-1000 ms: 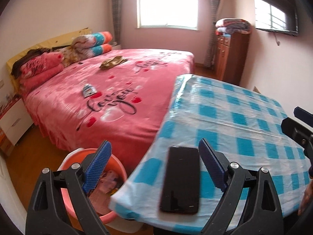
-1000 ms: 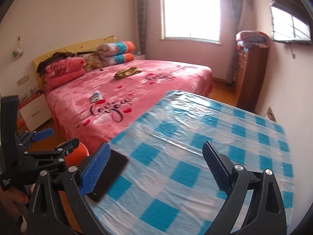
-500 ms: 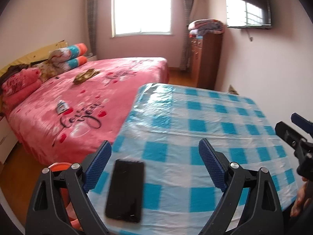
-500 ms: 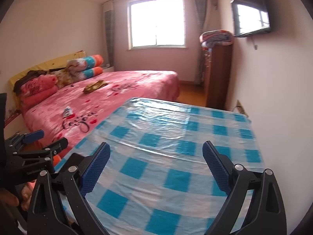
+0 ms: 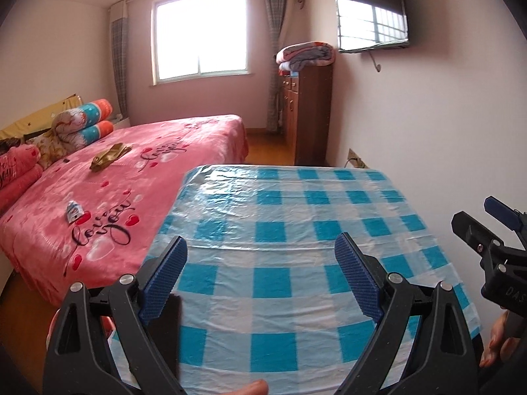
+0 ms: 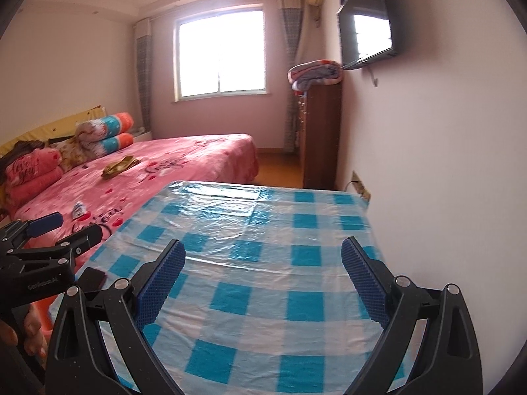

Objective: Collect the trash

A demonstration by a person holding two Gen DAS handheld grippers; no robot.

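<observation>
My left gripper (image 5: pixel 260 270) hangs open over the near part of a table with a blue-and-white checked cloth (image 5: pixel 296 217), nothing between its blue pads. My right gripper (image 6: pixel 263 273) is open too, over the same cloth (image 6: pixel 263 230), and empty. On the pink bed (image 5: pixel 138 177) lie a small white wrapper (image 5: pixel 73 211) and a crumpled gold wrapper (image 5: pixel 110 156); both show in the right wrist view as the white wrapper (image 6: pixel 79 210) and gold wrapper (image 6: pixel 120 166). An orange bin (image 6: pixel 44 309) peeks out low at the left, mostly hidden.
A black phone (image 5: pixel 171 326) lies at the table's near left corner, partly behind my left finger; the phone (image 6: pixel 94 278) shows at the table edge. A brown cabinet (image 5: pixel 311 115) with folded blankets stands by the right wall under a wall TV (image 5: pixel 372 13). Pillows (image 5: pixel 82 125) are piled at the bedhead.
Both views have swung right, from the bed and orange bin toward the table and right wall. The phone slid to the lower left of the left view. Both grippers stayed open.
</observation>
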